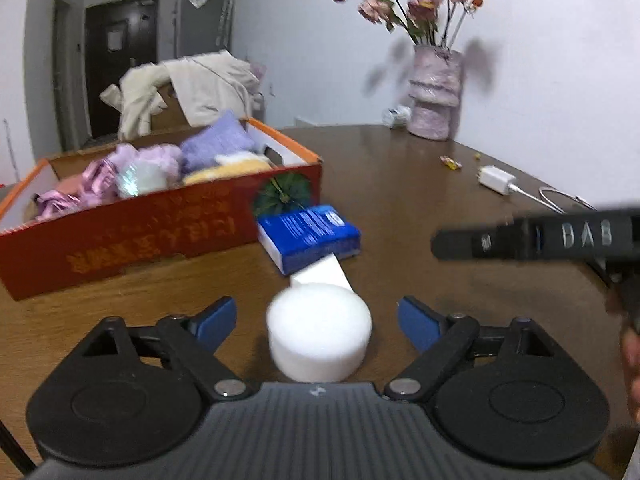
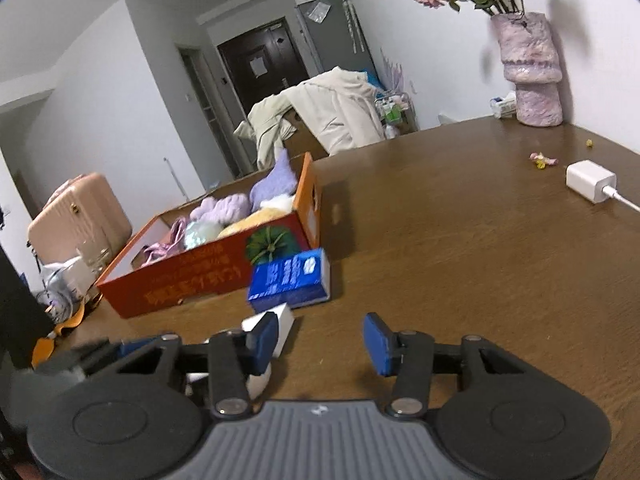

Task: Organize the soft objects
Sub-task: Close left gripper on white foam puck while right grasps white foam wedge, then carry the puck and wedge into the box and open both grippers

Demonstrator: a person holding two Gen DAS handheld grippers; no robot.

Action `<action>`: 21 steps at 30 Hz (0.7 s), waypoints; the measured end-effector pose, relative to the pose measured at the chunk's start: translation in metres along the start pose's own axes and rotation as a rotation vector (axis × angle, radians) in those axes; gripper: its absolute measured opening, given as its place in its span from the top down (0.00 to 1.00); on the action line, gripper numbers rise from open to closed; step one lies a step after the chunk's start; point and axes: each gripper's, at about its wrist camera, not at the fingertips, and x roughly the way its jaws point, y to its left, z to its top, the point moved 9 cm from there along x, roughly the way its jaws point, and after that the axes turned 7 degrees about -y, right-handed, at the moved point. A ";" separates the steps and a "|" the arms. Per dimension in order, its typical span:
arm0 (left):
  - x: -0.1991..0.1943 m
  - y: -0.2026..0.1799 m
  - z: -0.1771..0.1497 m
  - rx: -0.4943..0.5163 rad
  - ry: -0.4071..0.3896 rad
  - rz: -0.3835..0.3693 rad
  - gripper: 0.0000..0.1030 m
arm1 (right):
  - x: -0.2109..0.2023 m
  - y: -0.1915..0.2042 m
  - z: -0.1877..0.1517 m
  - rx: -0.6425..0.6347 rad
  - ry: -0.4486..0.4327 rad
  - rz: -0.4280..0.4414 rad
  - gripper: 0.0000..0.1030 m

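Note:
A white round foam puck (image 1: 319,334) stands on the brown table between the blue pads of my left gripper (image 1: 317,322). Both pads stay clear of it, so the gripper is open. Just beyond it lie a flat white box (image 1: 322,274) and a blue tissue pack (image 1: 308,236). The pack rests against a red cardboard box (image 1: 140,236) holding purple, pink and yellow plush things (image 1: 218,144). In the right wrist view my right gripper (image 2: 320,344) is open over bare table. The white box (image 2: 280,320) shows behind its left finger, the blue pack (image 2: 290,280) and red box (image 2: 192,284) farther on.
A pink vase of dried flowers (image 1: 434,92) stands at the far table edge by the wall. A white charger with its cable (image 1: 496,179) and a candy wrapper (image 1: 451,163) lie at the right. Off the table are a pile of pale clothes (image 2: 332,108) and a pink suitcase (image 2: 80,220).

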 end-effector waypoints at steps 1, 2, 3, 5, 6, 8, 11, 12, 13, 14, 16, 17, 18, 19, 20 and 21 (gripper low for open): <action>0.002 0.000 -0.003 0.004 0.015 -0.010 0.49 | 0.003 0.000 0.001 -0.004 0.001 -0.008 0.54; 0.002 0.003 -0.005 0.002 0.027 -0.008 0.47 | 0.007 0.000 0.001 -0.005 0.007 -0.009 0.54; -0.001 0.006 -0.004 -0.003 0.025 0.000 0.48 | 0.012 0.001 0.001 -0.009 0.016 -0.005 0.54; -0.016 0.017 0.001 -0.009 -0.003 0.030 0.49 | 0.029 0.011 -0.003 -0.038 0.052 0.011 0.51; -0.025 0.022 0.005 -0.012 -0.025 0.042 0.49 | 0.037 0.016 -0.007 -0.059 0.074 0.018 0.50; -0.045 0.043 0.008 -0.039 -0.050 0.092 0.49 | 0.055 0.034 -0.014 -0.113 0.106 0.035 0.50; -0.067 0.072 0.009 -0.086 -0.068 0.173 0.48 | 0.075 0.063 -0.021 -0.190 0.127 0.073 0.46; -0.072 0.080 0.010 -0.099 -0.070 0.194 0.48 | 0.080 0.069 -0.023 -0.211 0.131 0.067 0.46; -0.076 0.089 0.009 -0.115 -0.070 0.221 0.48 | 0.087 0.073 -0.026 -0.234 0.133 0.055 0.46; -0.079 0.095 0.008 -0.126 -0.066 0.241 0.48 | 0.093 0.074 -0.028 -0.247 0.136 0.035 0.46; -0.083 0.103 0.007 -0.136 -0.057 0.270 0.48 | 0.100 0.072 -0.030 -0.266 0.134 -0.003 0.61; -0.086 0.104 0.007 -0.136 -0.055 0.278 0.48 | 0.099 0.071 -0.029 -0.265 0.127 -0.009 0.67; -0.089 0.104 0.008 -0.134 -0.059 0.279 0.48 | 0.097 0.069 -0.028 -0.251 0.127 -0.006 0.68; -0.094 0.102 0.010 -0.132 -0.066 0.277 0.48 | 0.092 0.068 -0.027 -0.227 0.124 0.006 0.68; -0.099 0.101 0.012 -0.128 -0.074 0.276 0.48 | 0.086 0.066 -0.026 -0.211 0.116 0.012 0.68; -0.104 0.098 0.012 -0.124 -0.082 0.275 0.48 | 0.078 0.066 -0.024 -0.205 0.105 0.018 0.68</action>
